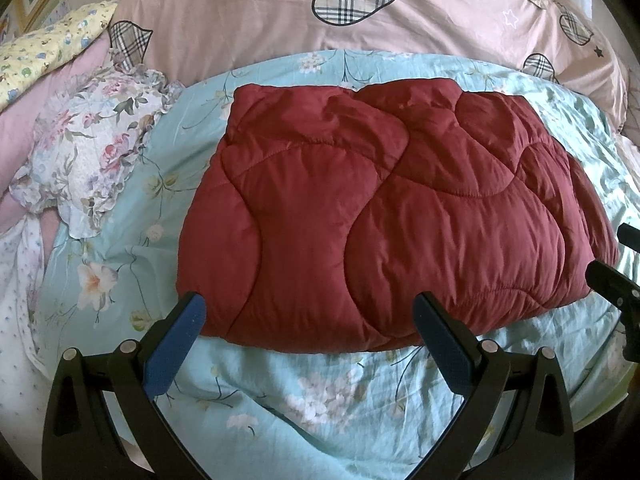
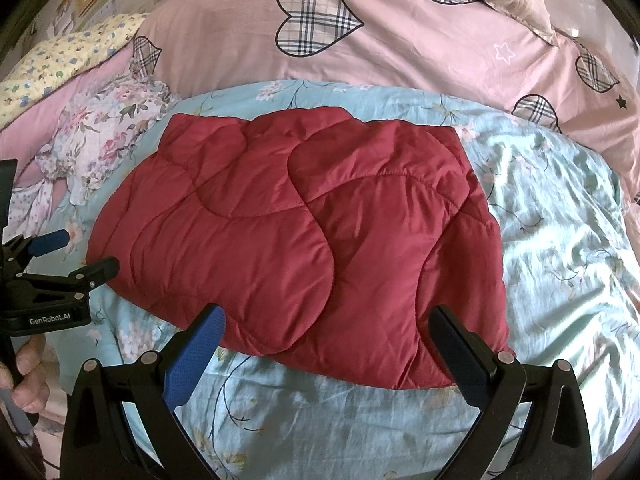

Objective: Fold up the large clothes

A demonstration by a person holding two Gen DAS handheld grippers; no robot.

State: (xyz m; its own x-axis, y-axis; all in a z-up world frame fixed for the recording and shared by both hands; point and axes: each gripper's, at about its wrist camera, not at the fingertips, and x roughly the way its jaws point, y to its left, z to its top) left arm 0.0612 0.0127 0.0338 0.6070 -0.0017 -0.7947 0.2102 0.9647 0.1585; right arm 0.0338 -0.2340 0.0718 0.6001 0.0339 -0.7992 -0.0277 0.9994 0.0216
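Note:
A dark red quilted garment (image 1: 384,216) lies folded into a thick rectangle on the bed; it also shows in the right wrist view (image 2: 304,240). My left gripper (image 1: 310,312) is open and empty, its blue-padded fingers just above the garment's near edge, toward its left corner. My right gripper (image 2: 326,324) is open and empty over the near edge toward the right corner. The left gripper also shows at the left of the right wrist view (image 2: 84,252), open.
A light blue floral bedsheet (image 1: 320,400) covers the bed. A pink duvet with plaid hearts (image 1: 280,12) is piled at the back. A floral ruffled pillow (image 1: 92,140) and a yellow pillow (image 1: 48,48) lie at the left.

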